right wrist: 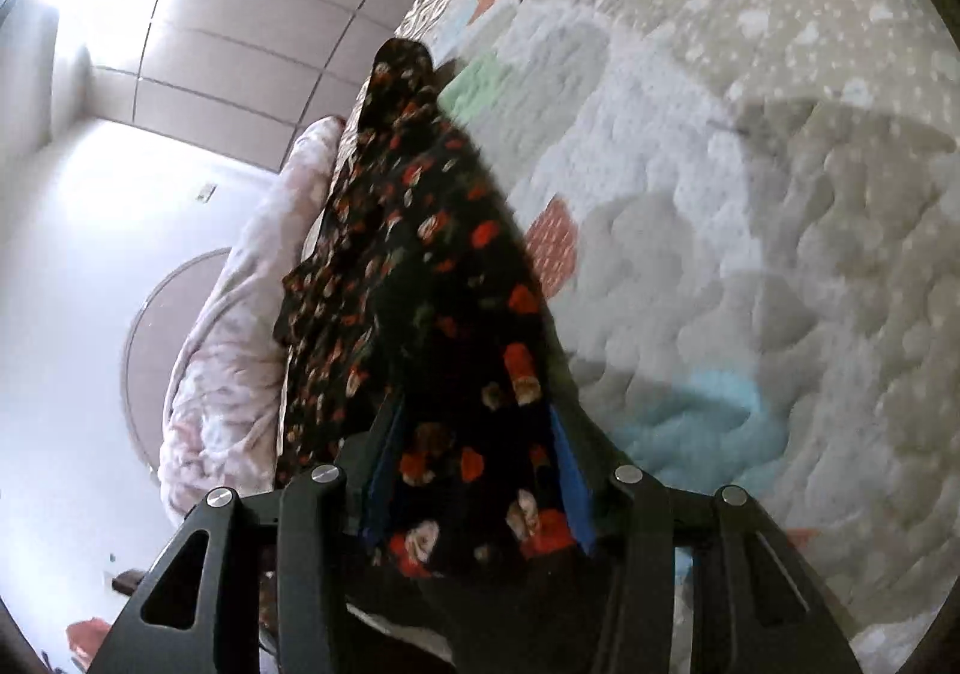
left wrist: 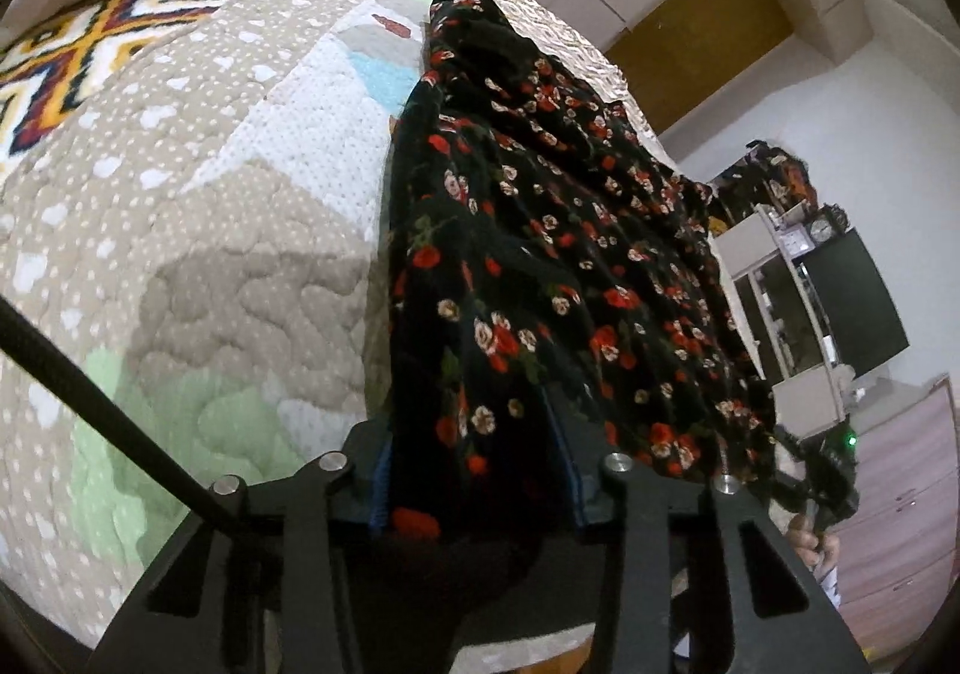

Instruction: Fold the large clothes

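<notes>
Left gripper (left wrist: 477, 470) was clamped on a bunch of the black floral garment (left wrist: 540, 254), cloth packed between its blue-lined fingers at six o'clock in its own view. Right gripper (right wrist: 474, 470) had a fistful too, fingers closed on the same floral fabric (right wrist: 420, 266). From both grips the garment ran up toward twelve o'clock, raised above the quilted bedspread (left wrist: 210, 254). Over at four o'clock in the left view, the right gripper showed at the garment's far corner. A pink blanket (right wrist: 240, 326) sat at nine o'clock in the right view.
</notes>
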